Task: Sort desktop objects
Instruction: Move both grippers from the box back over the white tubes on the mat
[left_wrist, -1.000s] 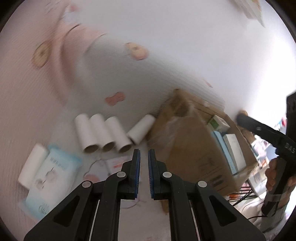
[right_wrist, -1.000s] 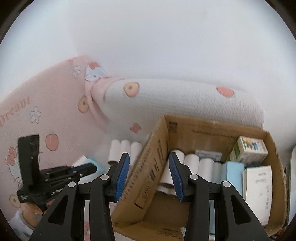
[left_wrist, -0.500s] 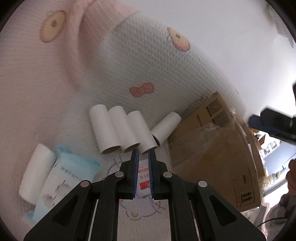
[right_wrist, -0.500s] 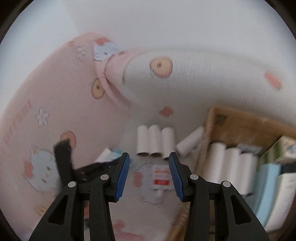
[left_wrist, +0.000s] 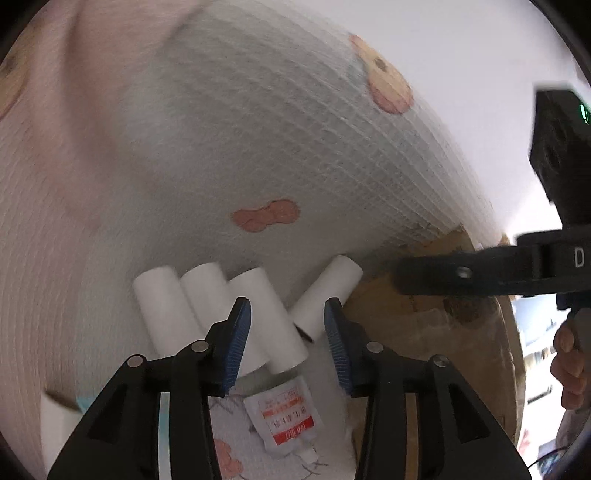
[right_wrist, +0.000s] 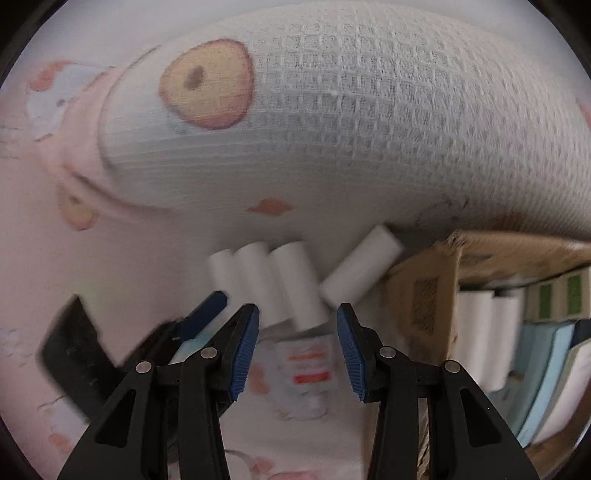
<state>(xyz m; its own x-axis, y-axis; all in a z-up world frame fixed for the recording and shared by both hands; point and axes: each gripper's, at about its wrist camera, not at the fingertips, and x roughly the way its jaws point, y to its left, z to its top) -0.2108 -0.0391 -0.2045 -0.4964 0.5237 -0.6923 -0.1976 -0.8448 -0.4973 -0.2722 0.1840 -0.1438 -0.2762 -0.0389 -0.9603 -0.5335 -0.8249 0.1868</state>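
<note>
The left tool (left_wrist: 287, 334) now has its jaws spread apart — a second ago they are nearly closed — and it sits lower, close over the white rolls (left_wrist: 221, 314), the slanted roll (left_wrist: 325, 295) at 1 o'clock of its tips. The right tool (right_wrist: 297, 345) swings off the cardboard box (right_wrist: 424, 295) — that box now lies at 3 o'clock — toward the same rolls and the sachet (right_wrist: 306, 373).

You're in a home bedroom, on a bed, pink cartoon-print sheet (right_wrist: 44, 229), white waffle-weave pillow (right_wrist: 388, 129), cardboard box (right_wrist: 424, 295) alongside.
</note>
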